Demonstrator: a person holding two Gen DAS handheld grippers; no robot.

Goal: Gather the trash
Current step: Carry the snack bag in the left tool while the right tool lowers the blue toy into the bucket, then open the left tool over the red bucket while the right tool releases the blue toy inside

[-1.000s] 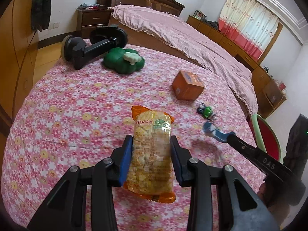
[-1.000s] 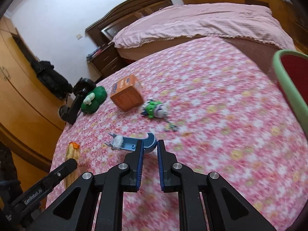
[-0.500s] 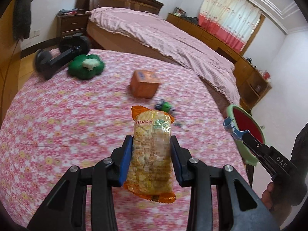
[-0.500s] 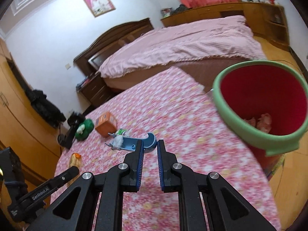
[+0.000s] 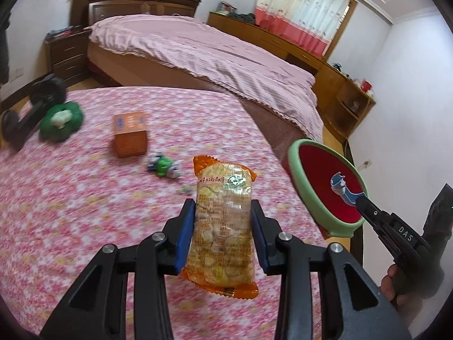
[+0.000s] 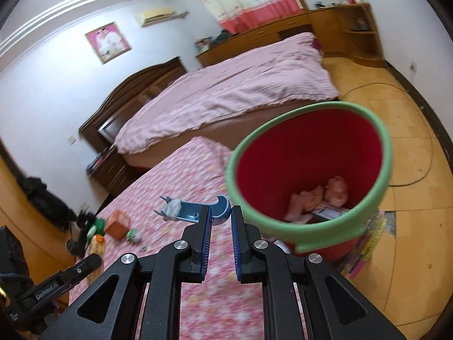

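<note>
My left gripper [image 5: 223, 209] is shut on a clear snack packet [image 5: 223, 221] with orange ends, held upright above the flowered tablecloth [image 5: 70, 198]. My right gripper [image 6: 220, 212] is shut on a blue plastic hooked piece [image 6: 189, 212] with white fluff at its pronged end. That piece sticks out to the left of the jaws. A red bin with a green rim [image 6: 325, 232] stands just right of the right gripper's tips, beside the table's edge. In the left wrist view the right gripper [image 5: 365, 201] holds the blue piece [image 5: 341, 185] in front of the opening of the bin [image 5: 311, 198].
An orange box [image 5: 130, 136], a green toy [image 5: 61, 120], a small green figure [image 5: 162, 165] and a black holder [image 5: 34, 104] lie on the table. Crumpled pinkish paper [image 6: 311, 198] lies in the bin. A bed [image 5: 198, 53] stands behind the table.
Both grippers have swung to the right across the table with their loads. The bin has come into view and now sits close to the right gripper's tips.
</note>
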